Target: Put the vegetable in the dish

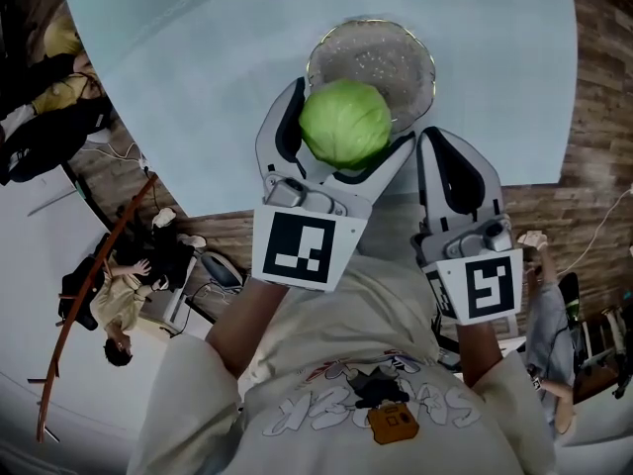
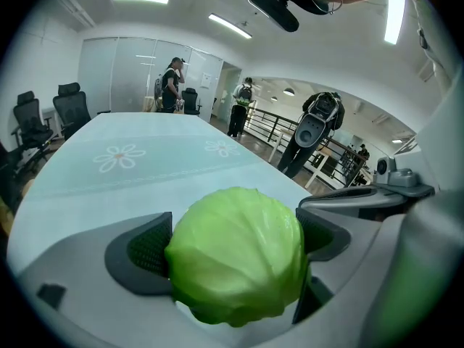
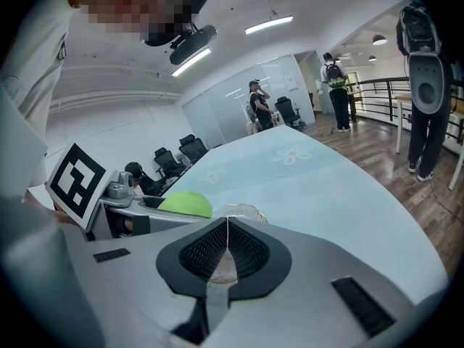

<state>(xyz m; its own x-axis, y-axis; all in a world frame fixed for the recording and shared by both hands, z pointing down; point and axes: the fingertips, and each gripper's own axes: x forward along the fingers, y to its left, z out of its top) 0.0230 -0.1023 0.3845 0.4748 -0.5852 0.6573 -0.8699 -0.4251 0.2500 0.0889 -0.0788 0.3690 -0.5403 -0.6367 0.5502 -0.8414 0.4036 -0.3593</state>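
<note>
While the left gripper (image 1: 351,117) pinches the cabbage (image 1: 344,124) between its two pads, the right gripper (image 1: 440,144) sits just beside it, jaws pressed together with nothing between them. The cabbage is held clear of the desk (image 1: 198,67). Seen from the head view, it overlaps the near rim of the glass dish (image 1: 396,43). The dish stands on the pale desk, beyond both grippers.

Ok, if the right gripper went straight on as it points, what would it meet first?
Likely the clear round glass dish, just beyond the shut right gripper on the pale blue table; depth is unclear, it may pass over the rim.
</note>
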